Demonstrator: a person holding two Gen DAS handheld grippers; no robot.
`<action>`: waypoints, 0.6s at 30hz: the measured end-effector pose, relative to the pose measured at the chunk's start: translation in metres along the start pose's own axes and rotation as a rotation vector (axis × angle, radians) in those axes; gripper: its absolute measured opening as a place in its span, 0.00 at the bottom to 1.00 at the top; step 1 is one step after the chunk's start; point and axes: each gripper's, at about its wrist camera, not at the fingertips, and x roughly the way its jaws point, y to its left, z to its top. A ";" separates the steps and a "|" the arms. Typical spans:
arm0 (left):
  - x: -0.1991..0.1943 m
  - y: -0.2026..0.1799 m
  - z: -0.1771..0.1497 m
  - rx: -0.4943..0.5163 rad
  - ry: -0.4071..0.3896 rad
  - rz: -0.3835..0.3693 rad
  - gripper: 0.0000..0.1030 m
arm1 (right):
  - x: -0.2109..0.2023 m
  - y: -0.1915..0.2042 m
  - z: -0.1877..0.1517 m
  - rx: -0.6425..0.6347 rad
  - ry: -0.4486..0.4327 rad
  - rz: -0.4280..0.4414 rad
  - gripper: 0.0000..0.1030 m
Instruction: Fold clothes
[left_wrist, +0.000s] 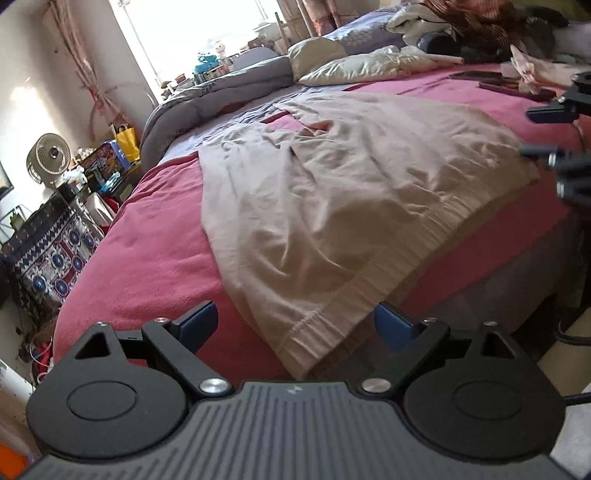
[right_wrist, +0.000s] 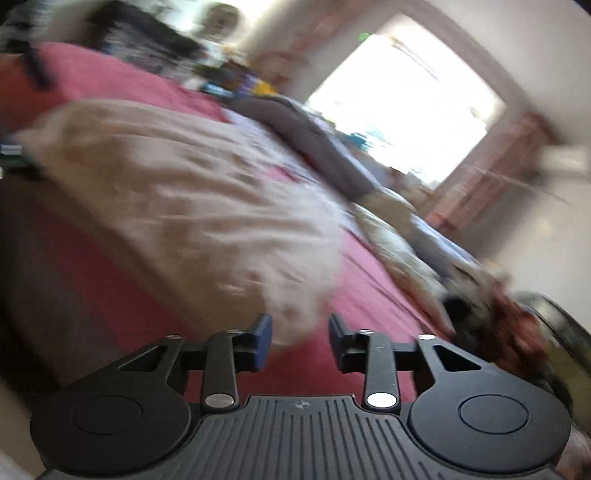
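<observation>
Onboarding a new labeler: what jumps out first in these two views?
A beige garment lies spread and wrinkled across the pink bedspread, its hem hanging over the near bed edge. The left gripper is open just before that hem. A bright window glares at the far side, and the right wrist view is motion-blurred.

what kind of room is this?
A lived-in bedroom, most likely: a bed with a pink blanket, a rumpled grey duvet and pillows, plus a desk fan by the window.

Soft cloth, matt plastic

The beige garment (left_wrist: 332, 192) is wrinkled knit cloth; the pink bedspread (left_wrist: 147, 258) fleecy; the left gripper (left_wrist: 295, 325) matt black plastic.
</observation>
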 end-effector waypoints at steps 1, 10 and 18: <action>0.001 0.000 0.000 -0.002 0.006 0.004 0.91 | 0.000 0.008 0.001 -0.040 -0.003 0.022 0.57; 0.003 0.023 -0.003 -0.114 0.016 0.068 0.91 | 0.012 0.006 0.003 -0.041 0.030 -0.149 0.75; -0.003 0.021 -0.004 -0.087 -0.023 0.013 0.92 | 0.030 0.008 -0.002 -0.048 0.071 -0.177 0.63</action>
